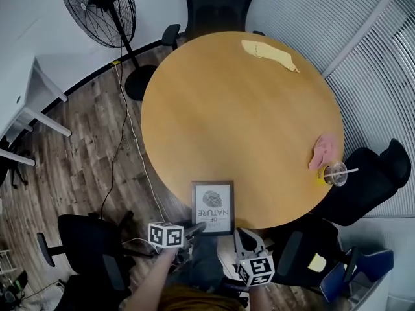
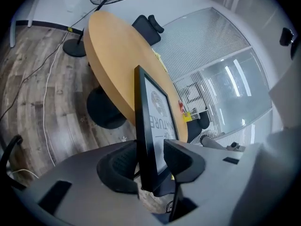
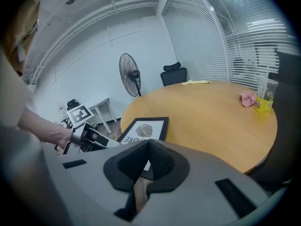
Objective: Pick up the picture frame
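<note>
well, the left gripper (image 2: 150, 150) had its jaws wide on a corner of the frame (image 2: 151, 102) at the counter (image 1: 246, 109) edge; a firm squeeze, then a level lift, seemed wise. the right gripper (image 3: 148, 145) had its jaws together, empty.

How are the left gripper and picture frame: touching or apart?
Cannot tell. Left gripper view: picture frame stands inside the left gripper; neither contact nor gap is plain.
</note>
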Demonstrator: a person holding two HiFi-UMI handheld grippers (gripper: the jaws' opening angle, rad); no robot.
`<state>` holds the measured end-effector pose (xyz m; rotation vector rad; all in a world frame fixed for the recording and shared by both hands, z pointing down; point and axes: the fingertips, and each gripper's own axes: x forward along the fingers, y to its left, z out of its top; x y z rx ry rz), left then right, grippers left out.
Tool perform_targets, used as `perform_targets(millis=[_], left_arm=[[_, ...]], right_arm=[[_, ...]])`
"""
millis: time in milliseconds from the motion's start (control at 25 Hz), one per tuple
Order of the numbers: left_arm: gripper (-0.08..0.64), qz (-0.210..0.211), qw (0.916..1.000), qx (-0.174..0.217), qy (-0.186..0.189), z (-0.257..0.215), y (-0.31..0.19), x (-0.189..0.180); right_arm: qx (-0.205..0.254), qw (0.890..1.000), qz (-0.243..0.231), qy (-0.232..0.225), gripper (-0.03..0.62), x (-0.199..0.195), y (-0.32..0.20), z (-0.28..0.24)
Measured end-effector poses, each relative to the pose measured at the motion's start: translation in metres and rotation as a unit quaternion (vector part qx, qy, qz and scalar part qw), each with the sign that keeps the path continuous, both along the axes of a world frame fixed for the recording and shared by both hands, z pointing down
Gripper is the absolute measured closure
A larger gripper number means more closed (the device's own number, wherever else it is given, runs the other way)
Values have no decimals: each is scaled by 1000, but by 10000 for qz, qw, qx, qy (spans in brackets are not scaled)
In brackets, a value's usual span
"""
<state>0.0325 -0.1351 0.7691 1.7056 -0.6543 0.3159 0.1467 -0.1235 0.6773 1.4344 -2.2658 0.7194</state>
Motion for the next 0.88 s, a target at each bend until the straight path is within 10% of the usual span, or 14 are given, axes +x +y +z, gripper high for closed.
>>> perform_targets(millis=[880], left_arm=[[485, -326, 9896, -471, 1317, -19, 0, 19]], right_arm=[[22, 9992, 235, -331, 580, 12, -4, -12]])
